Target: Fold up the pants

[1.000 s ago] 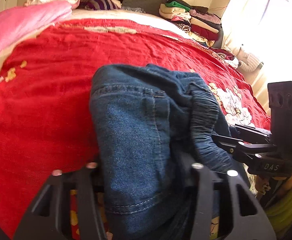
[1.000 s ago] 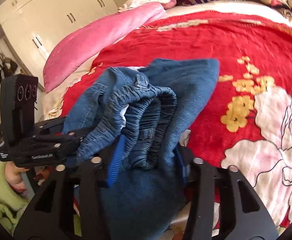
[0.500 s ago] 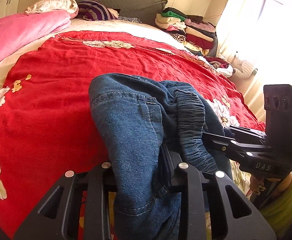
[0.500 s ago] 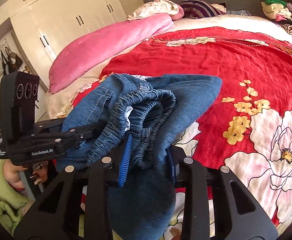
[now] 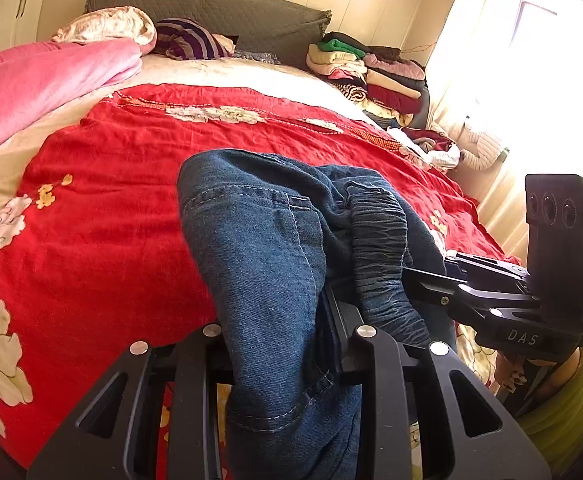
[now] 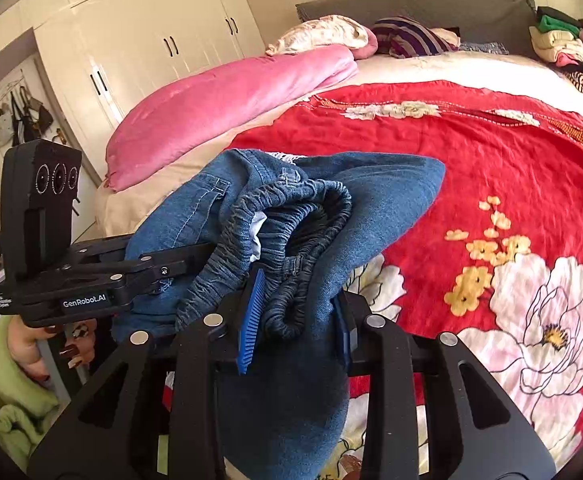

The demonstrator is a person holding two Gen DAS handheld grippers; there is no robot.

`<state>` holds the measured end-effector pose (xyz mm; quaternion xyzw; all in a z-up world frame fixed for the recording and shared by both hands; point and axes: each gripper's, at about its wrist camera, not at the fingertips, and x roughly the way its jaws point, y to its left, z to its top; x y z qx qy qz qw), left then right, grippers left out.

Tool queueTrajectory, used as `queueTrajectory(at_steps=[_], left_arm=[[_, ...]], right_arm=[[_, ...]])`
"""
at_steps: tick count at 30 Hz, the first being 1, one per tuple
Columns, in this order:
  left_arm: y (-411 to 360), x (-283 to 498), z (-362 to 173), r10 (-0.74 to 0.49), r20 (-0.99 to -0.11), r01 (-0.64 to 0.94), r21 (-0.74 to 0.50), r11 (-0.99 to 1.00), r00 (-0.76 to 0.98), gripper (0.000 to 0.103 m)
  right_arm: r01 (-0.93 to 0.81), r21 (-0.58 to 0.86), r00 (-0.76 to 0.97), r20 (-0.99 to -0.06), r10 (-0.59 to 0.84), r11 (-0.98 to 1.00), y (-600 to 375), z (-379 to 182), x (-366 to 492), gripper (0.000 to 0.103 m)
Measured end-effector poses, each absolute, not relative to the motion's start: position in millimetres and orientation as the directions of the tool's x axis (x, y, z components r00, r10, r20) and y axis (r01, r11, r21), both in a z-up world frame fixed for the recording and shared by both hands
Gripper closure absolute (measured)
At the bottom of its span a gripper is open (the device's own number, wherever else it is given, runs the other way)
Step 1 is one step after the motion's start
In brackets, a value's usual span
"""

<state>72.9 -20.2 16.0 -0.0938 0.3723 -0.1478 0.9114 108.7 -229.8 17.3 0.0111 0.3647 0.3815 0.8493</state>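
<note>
Blue denim pants [image 5: 267, 248] sit centre frame in both wrist views, bunched and lifted off the bed, draped over both tools. Elastic waistband [image 6: 291, 216] is gathered in a loop at frame centre of the right view; in the left view it runs down the right side of the bundle.

Left gripper [image 5: 287, 332]: narrow, clamped on a thick fold of denim at lower centre; fabric hangs below the fingers and out of the bottom of frame. Same tool shows at left of the right view, its fingers disappearing into the bundle.

Right gripper [image 6: 295, 320]: narrow, clamped on the waistband plus a denim layer; blue finger pad [image 6: 251, 320] visible on the left side of the pinch, the other pad mostly buried in cloth. Same tool enters from the right edge of the left view, tips buried in the waistband. Both grips are close together on the same bundle.

Red floral bedspread [image 5: 103, 240] fills the frame behind and to the left in the left view, to the right in the right view: flat open surface. Pink quilt [image 6: 219, 108] rolled along the upper left. Stack of folded clothes [image 5: 367, 72] at upper right by the grey headboard [image 5: 219, 8]. White wardrobe [image 6: 139, 48] upper left of the right view. Bright curtain [image 5: 503, 92] along the right edge.
</note>
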Motion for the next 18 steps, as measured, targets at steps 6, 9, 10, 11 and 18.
queueTrajectory(at_steps=[6, 9, 10, 11, 18], left_arm=[[-20.0, 80.2, 20.9, -0.337, -0.648, 0.198, -0.28, 0.939, 0.683, 0.076], [-18.1, 85.0, 21.4, -0.337, -0.647, 0.196, -0.281, 0.939, 0.684, 0.076], [-17.3, 87.0, 21.4, -0.337, -0.647, 0.196, -0.282, 0.939, 0.684, 0.076], [-16.4, 88.8, 21.4, -0.336, -0.647, 0.195, -0.282, 0.939, 0.684, 0.076], [-10.9, 104.4, 22.3, -0.327, -0.652, 0.189, -0.274, 0.943, 0.684, 0.076]], right_arm=[[-0.646, 0.28, 0.45, -0.611, 0.651, 0.71, -225.8, 22.6, 115.8, 0.079], [-0.649, 0.272, 0.454, -0.612, 0.648, 0.711, -223.7, 24.8, 119.2, 0.079], [-0.648, 0.27, 0.455, -0.612, 0.647, 0.712, -222.6, 25.2, 121.2, 0.079], [-0.648, 0.269, 0.456, -0.613, 0.645, 0.713, -221.2, 25.3, 123.8, 0.079], [-0.65, 0.259, 0.459, -0.616, 0.64, 0.715, -213.3, 25.3, 135.8, 0.079]])
